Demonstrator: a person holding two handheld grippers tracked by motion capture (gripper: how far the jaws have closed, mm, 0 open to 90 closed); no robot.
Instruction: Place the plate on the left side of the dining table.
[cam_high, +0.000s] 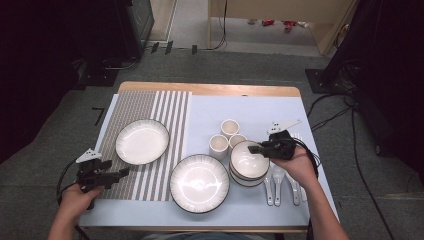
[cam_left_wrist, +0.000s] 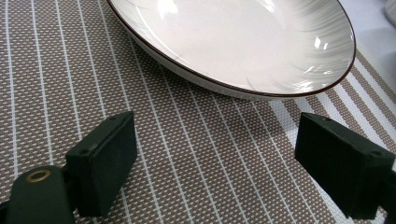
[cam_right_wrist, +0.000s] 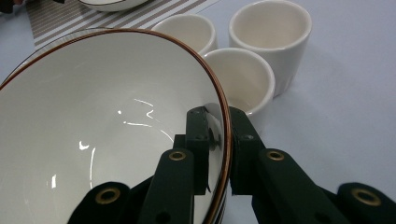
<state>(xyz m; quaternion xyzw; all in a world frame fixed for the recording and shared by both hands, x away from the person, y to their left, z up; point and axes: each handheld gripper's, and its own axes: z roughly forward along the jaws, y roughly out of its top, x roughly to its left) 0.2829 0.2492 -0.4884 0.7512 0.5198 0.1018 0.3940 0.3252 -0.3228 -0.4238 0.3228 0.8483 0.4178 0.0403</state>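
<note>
Right gripper view has the right gripper (cam_right_wrist: 215, 140) pinching the top bowl (cam_right_wrist: 107, 135) rim — one jaw inside, one outside — atop its stack beside the cups (cam_right_wrist: 271, 37), while the left gripper (cam_left_wrist: 219, 158) idles open by the plate (cam_left_wrist: 233, 42).

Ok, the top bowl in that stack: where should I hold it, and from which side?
Grip the top bowl by its thin rim on the right, the spoons' side, one jaw inside and one outside. The wall is too wide to span, and the cups crowd its left. The right tool is already clamped on that rim.
</note>
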